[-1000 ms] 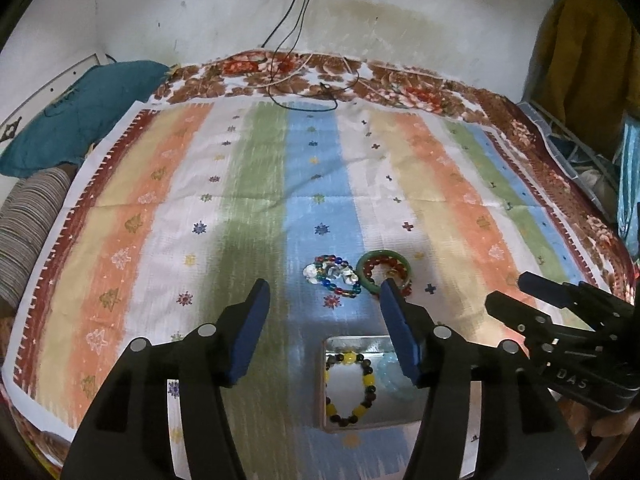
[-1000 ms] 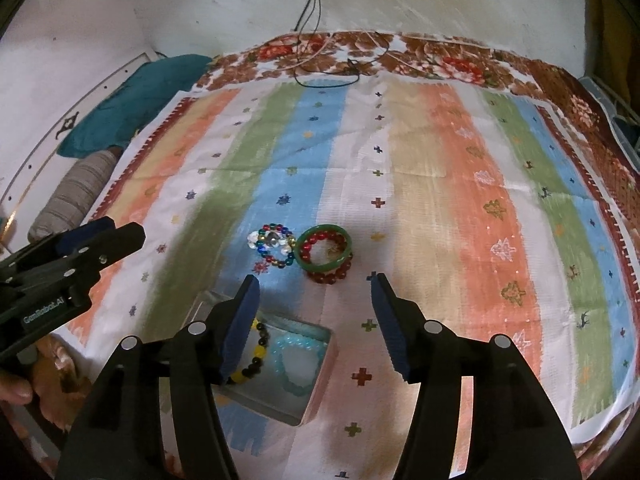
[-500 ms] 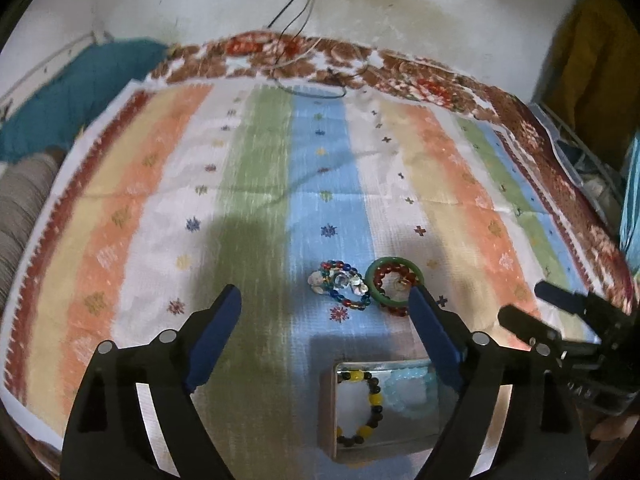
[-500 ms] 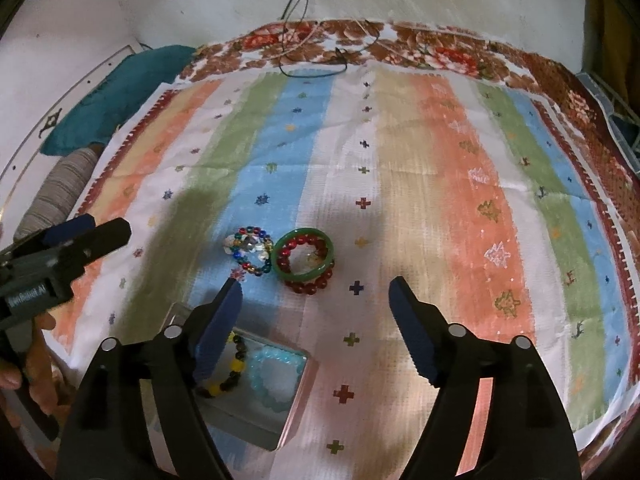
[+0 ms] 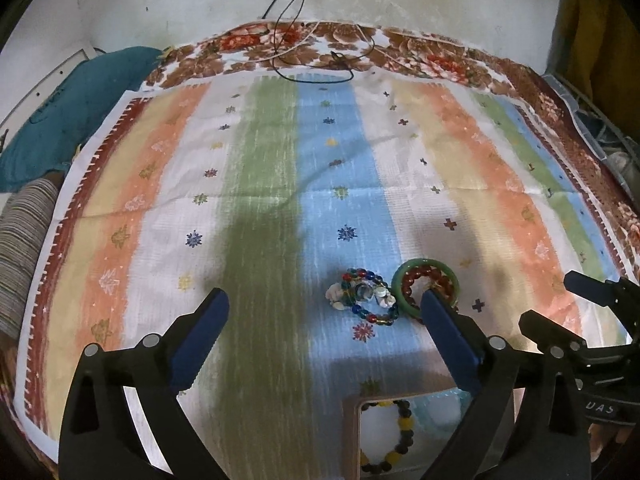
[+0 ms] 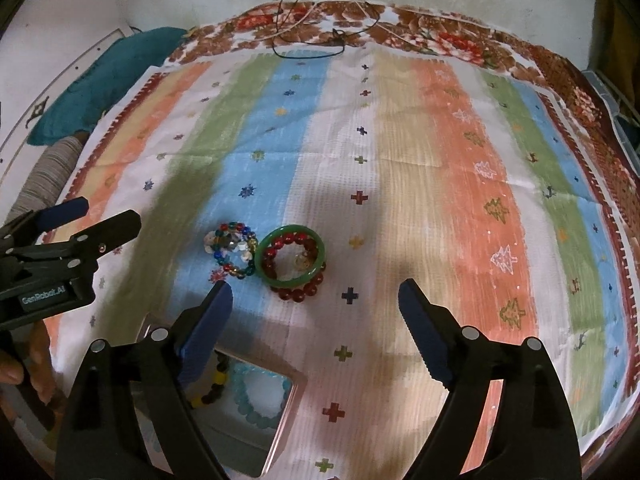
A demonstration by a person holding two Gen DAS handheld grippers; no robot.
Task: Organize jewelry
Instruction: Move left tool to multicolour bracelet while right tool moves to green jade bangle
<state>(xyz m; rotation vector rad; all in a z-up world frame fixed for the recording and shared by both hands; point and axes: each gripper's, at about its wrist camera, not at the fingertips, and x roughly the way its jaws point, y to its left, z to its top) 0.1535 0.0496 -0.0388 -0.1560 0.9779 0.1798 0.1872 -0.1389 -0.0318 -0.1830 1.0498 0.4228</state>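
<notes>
- At nine o'clock in the right wrist view, a teal pillow (image 6: pixel 108 80) and a striped bolster (image 6: pixel 48 176) lie off the left edge of the striped cloth (image 6: pixel 400 160).
- The left gripper (image 5: pixel 324 312) points steeply down at the cloth; its blue-padded fingers (image 5: pixel 200 340) stand spread and are opening further, with nothing pressed between them. In the right wrist view it shows at nine o'clock, a hand (image 6: pixel 24 368) beneath it.
- The multicoloured bead bracelet (image 6: pixel 232 250) lies flat on the blue stripe near the middle of the cloth, at about one o'clock between the left gripper's fingertips, untouched.
- Touching its right side, the green bangle (image 6: pixel 290 254) lies flat with a red bead bracelet (image 6: pixel 298 288) inside and under it. In the left wrist view the gripper's right finger overlaps the bangle; whether they touch cannot be told.
- At six o'clock the metal tin (image 6: pixel 276 432) sits open on the cloth, holding a black and yellow bead bracelet (image 5: pixel 400 432) and a pale blue bead bracelet (image 6: pixel 256 400).
- The right gripper (image 6: pixel 316 308) hovers just short of the bangle, at its twelve o'clock; its fingers (image 6: pixel 424 336) are spread and opening, with nothing between them.
- At twelve o'clock, black cables (image 6: pixel 312 36) hang down the wall onto the floral border.
</notes>
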